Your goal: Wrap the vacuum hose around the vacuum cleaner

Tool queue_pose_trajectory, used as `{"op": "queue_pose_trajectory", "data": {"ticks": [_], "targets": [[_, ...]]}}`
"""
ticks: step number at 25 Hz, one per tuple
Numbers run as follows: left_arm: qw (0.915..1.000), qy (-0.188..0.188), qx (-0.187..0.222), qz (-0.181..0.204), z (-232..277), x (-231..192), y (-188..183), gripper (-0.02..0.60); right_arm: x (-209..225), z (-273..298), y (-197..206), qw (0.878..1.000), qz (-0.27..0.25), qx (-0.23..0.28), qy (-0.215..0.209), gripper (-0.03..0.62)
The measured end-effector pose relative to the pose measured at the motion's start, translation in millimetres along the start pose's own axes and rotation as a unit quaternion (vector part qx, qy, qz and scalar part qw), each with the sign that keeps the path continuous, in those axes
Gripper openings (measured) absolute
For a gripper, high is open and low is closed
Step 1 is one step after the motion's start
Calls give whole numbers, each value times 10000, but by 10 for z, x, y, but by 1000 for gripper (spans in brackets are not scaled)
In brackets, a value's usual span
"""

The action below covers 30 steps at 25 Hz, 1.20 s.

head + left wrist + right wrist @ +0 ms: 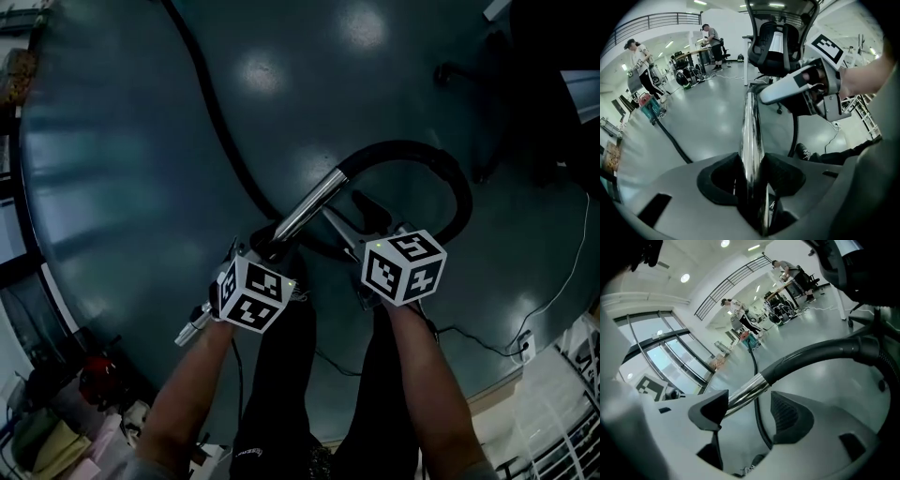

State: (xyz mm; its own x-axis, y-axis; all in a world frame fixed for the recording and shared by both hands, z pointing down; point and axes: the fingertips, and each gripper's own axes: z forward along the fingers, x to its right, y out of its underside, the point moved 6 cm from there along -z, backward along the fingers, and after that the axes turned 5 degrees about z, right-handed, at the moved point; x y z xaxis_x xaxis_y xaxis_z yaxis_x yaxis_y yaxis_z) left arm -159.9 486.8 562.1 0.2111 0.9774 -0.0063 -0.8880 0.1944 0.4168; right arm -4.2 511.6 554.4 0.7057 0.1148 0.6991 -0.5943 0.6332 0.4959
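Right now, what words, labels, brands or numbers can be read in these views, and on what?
No text is readable.
Small white print on the person's dark clothing: too blurred to read.
Black-and-white left marker cube and right marker cube: square patterns only, no letters.

Looking down past your forearms: your left gripper (266, 247) meets a chrome tube (309, 208), your right gripper (349, 228) sits just beside it, and a black hose (442, 176) arcs rightward over glossy dark floor (122, 169).
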Motion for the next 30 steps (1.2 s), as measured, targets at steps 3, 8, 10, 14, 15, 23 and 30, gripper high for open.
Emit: {"op": "queue_pose_trajectory", "data": {"ticks": [3, 8, 10, 14, 15, 23, 30], "targets": [[9999, -37, 49, -112, -199, 30, 67, 175, -97, 97, 41, 9987, 478, 148, 102, 317], [9984, -126, 228, -507, -473, 68, 172, 175, -393, 266, 68, 9931, 1136, 275, -138, 348], [9976, -94, 343, -594, -570, 89, 184, 175, -544, 350, 32, 9923, 1182, 265, -253, 348], [9962, -86, 556, -657, -754, 95, 195, 175, -795, 476, -99, 9928, 1114, 327, -307, 348], [9955, -73, 602, -727, -790, 93, 198, 175, -830, 484, -125, 9930, 1099, 339, -279, 348], [9875, 177, 1009, -1198, -980, -19, 232, 176, -1155, 521, -282, 9984, 549, 86, -130, 242], [9803, 467, 898, -1694, -785, -33, 363, 176, -1449, 588, -253, 9966, -614, -308, -450, 179]]}}
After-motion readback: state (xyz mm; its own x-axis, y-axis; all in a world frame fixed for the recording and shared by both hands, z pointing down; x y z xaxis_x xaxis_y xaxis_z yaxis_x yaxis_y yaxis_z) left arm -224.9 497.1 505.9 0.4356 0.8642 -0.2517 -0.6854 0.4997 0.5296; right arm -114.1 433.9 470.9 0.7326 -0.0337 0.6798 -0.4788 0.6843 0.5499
